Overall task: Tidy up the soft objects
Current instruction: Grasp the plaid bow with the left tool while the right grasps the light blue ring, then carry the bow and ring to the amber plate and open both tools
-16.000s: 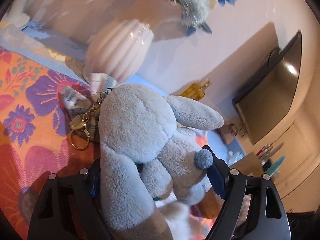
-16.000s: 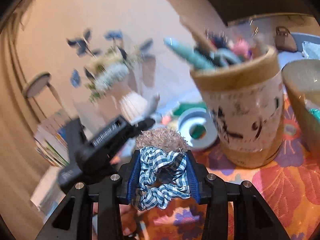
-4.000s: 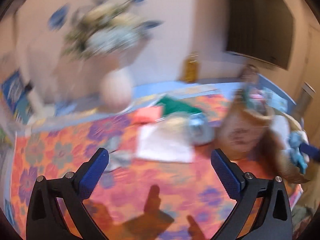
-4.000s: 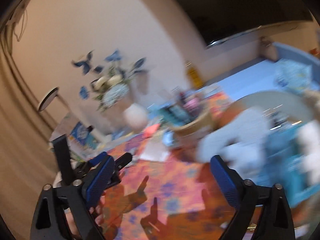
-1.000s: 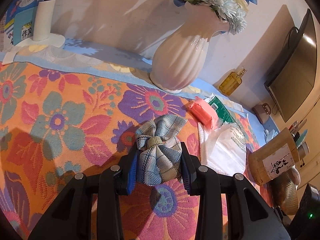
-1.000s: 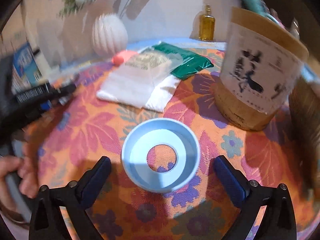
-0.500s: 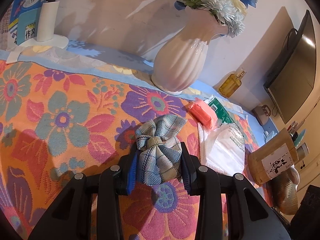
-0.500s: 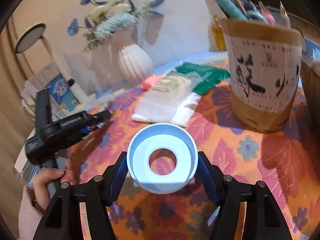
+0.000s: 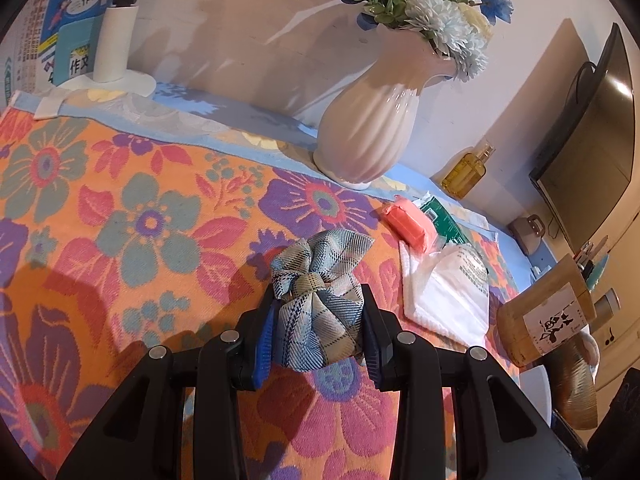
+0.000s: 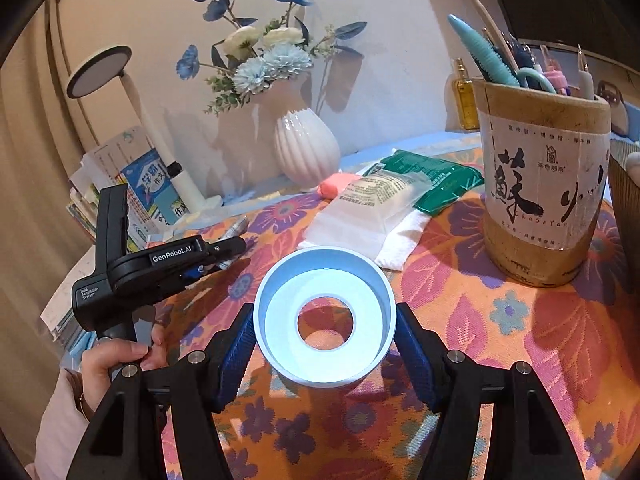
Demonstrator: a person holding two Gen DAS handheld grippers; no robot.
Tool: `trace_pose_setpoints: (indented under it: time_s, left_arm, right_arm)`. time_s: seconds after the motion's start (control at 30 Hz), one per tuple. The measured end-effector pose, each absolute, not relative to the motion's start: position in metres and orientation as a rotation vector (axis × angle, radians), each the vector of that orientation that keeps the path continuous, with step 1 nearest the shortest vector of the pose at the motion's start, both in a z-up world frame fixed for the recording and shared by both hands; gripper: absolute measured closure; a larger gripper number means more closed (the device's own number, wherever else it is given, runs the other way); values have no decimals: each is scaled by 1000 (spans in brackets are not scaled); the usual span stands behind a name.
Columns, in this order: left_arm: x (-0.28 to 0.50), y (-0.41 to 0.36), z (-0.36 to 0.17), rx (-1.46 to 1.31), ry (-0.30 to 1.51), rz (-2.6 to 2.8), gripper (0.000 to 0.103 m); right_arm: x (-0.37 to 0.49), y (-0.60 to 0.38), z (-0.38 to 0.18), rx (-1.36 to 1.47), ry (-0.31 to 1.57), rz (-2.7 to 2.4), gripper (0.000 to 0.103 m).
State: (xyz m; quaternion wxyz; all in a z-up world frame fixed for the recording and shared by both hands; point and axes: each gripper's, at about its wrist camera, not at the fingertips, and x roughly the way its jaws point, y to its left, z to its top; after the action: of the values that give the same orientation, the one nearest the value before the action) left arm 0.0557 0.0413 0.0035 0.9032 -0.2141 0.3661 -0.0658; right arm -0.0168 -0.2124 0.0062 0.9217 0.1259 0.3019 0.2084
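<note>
- Gripping a plaid bow (image 9: pixel 318 300), the left gripper (image 9: pixel 318 338) has both pads pressed into the cloth at its near half; the bow's far loops stick out past the fingertips over the floral cloth (image 9: pixel 120 220).
- The right gripper (image 10: pixel 325 342) is clamped on a blue ring (image 10: pixel 325 316), one pad on each side of its rim, with the ring tipped up toward the camera.
- In the right wrist view a hand (image 10: pixel 116 364) holds the left gripper at the near left of the table; the bow is barely visible there.
- Risk, bow: it is soft and pinched only at one end, so a quick swing could let it twist or slide out.
- Risk, ring: its wall looks smooth and rounded, so it could pivot between the pads or pop free if the grip slackens.
- Risk, clutter: the vase (image 9: pixel 368 132) stands far behind the bow and the pen cup (image 10: pixel 546 184) at far right of the ring; a wide sweep could knock either over.
- Risk, sorting: the ring looks rigid, so I judge it may not belong with the soft things.
</note>
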Motion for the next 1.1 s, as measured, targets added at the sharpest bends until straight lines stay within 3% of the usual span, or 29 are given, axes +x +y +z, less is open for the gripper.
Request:
trace_pose_setpoints:
  time_s: [0.53,0.77,1.1]
  left_arm:
    - [-5,33,4,-466,749,-78,70]
    - [-37,7,7,-347,783,-30,70]
    - [-55,-72,80,-214,663,-200,70]
  right_arm:
    - [-42,-236,17,387,482,541,37]
    - [-50,-255,19,496,496,574,37]
    - [-97,-328,105,402,359,530,36]
